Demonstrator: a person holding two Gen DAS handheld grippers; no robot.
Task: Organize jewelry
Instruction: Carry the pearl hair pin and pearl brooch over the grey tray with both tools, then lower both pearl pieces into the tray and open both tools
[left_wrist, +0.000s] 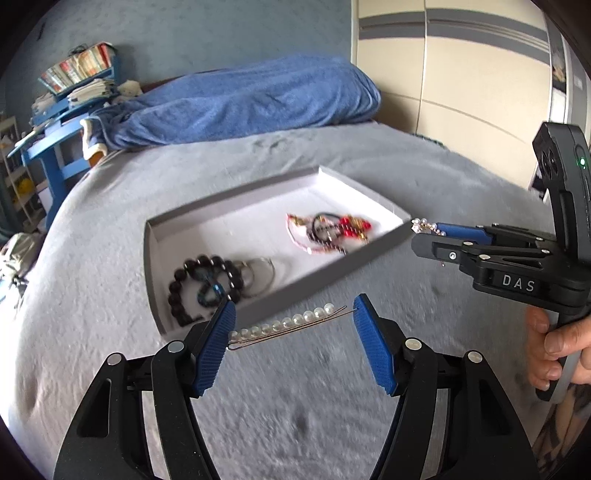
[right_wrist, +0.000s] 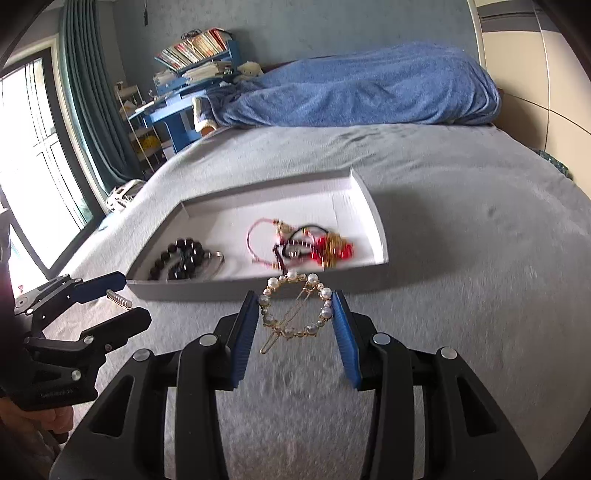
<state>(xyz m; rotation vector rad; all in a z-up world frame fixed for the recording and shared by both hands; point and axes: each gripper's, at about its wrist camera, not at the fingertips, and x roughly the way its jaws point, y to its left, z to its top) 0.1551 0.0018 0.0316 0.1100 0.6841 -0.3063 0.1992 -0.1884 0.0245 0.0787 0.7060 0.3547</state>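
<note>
**Ana:** Where was the pearl pin (left_wrist: 286, 325)?

**Ben:** It was pinched end to end between the pads of the left gripper (left_wrist: 293, 334), above the grey bed (left_wrist: 110, 295). The tray (left_wrist: 151, 258) sat just past it, at twelve o'clock.

**Ana:** And the pearl ring clip (right_wrist: 293, 308)?

**Ben:** The right gripper (right_wrist: 295, 317) squeezed it by its two sides. The tray (right_wrist: 380, 236) was at twelve o'clock there too.

**Ana:** Would they be hard to hold?

**Ben:** I think they were light, thin and bendy. The round pearls looked slippery. Holding the metal part gently seemed safest.

**Ana:** What lay inside the tray?

**Ben:** Black beads (left_wrist: 203, 284) and a red tangle (left_wrist: 332, 232).
</note>
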